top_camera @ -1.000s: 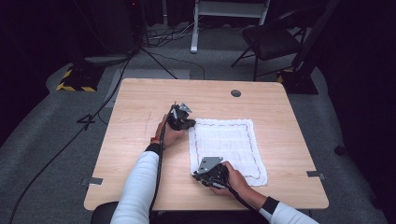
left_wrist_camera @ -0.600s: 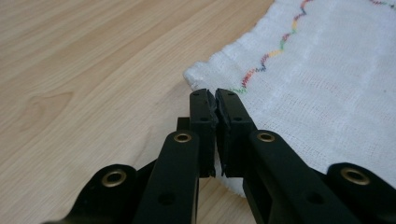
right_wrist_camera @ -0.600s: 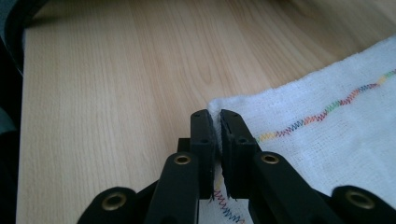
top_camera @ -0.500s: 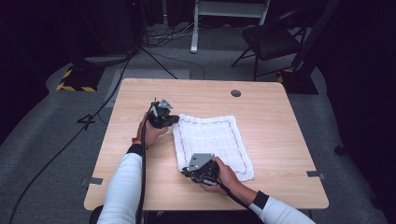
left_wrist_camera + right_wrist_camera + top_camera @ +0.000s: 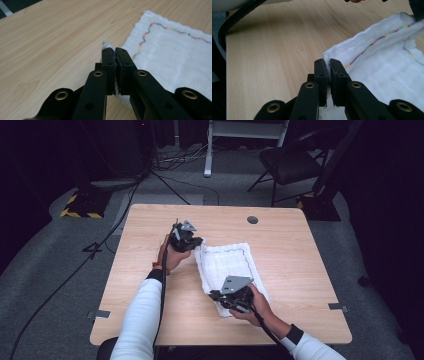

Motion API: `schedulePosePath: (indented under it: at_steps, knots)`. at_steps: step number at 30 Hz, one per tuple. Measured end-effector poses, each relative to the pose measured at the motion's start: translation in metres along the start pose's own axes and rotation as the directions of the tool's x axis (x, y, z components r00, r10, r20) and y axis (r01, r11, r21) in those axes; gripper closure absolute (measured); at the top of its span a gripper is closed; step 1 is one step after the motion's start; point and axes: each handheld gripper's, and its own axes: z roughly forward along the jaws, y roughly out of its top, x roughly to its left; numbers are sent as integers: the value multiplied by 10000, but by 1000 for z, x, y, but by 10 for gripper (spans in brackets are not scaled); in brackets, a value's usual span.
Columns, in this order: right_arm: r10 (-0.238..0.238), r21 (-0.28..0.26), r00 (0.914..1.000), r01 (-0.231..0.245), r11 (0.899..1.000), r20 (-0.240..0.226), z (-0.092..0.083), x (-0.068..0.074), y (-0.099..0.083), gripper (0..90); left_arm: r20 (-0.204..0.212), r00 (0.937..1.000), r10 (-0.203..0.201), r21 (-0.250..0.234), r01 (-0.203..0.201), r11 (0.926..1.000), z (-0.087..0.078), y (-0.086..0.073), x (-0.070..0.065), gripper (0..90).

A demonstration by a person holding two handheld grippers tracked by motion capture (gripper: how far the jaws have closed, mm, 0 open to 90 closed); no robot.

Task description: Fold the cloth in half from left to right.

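the white towel [image 5: 227, 267] with its thin multicoloured stitched border lay on the wooden worktop [image 5: 295, 270], a little right of the middle, with its left edge raised off the wood. the left gripper [image 5: 192, 243] held the far left corner: in the left gripper view its fingers [image 5: 109, 60] were closed tight on a nub of white cloth, the towel [image 5: 172, 57] spreading away to the right of them. the right gripper [image 5: 223, 299] held the near left corner in the same way; in the right gripper view its fingers [image 5: 321, 68] were pinched shut on a fold of the towel [image 5: 387, 72], the coloured stitching running off up and to the right. both corners hung clear of the worktop while the rest of the cloth rested on it, bunched somewhat between the two grips.

judging by this, the step in hand was a fold: the left edge was picked up by both corners, ready to be carried over the rest. the next move would call for both hands to travel together across to the right edge, keeping the lifted edge taut and level so it does not sag or twist, then to lower the corners onto the matching far-side corners before the fingers let go
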Motion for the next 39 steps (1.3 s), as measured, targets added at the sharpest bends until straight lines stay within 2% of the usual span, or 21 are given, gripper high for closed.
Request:
schedulePosePath:
  at_steps: [2,4,8,13,18,23,30,32,33,36,38,39]
  knots:
    - [217,-34,9997,-217,9998,94,-11,-6,-7,845,-58,9997,258,-213,-259,9994,7,9,-8,863]
    - [414,-29,9987,-413,9991,287,-21,-11,-15,845,65,9995,298,-343,-295,9990,13,17,-17,863]
    - [733,-144,9952,-726,9973,642,-44,-21,-29,845,186,9982,565,-373,-558,9977,29,33,-34,863]
    - [1031,-145,9885,-1021,9947,1103,-65,-31,-46,845,226,9968,763,-289,-756,9967,46,45,-47,863]
    - [1304,39,9814,-1323,9912,1406,-75,-38,-61,844,324,9964,786,-164,-781,9968,61,49,-53,863]
    - [1407,164,9759,-1454,9892,1666,-82,-42,-71,844,472,9959,772,-232,-762,9968,72,57,-61,864]
    - [1525,469,9694,-1643,9853,1925,-89,-47,-86,840,571,9938,953,-146,-946,9954,91,63,-76,855]
    - [1576,593,9670,-1725,9832,2004,-90,-48,-91,831,512,9941,960,-114,-956,9954,94,63,-79,821]
    - [1689,641,9646,-1852,9806,2023,-90,-49,-94,812,432,9944,965,-59,-964,9953,95,64,-81,772]
    - [1887,863,9595,-2103,9738,2091,-90,-51,-103,769,417,9930,1108,-18,-1108,9938,91,63,-83,694]
    - [1978,1002,9578,-2221,9699,2085,-90,-51,-108,703,654,9920,1077,-162,-1069,9941,82,60,-83,642]
    - [2018,1003,9568,-2263,9689,2093,-90,-52,-110,654,558,9918,1148,-72,-1145,9934,79,59,-84,591]
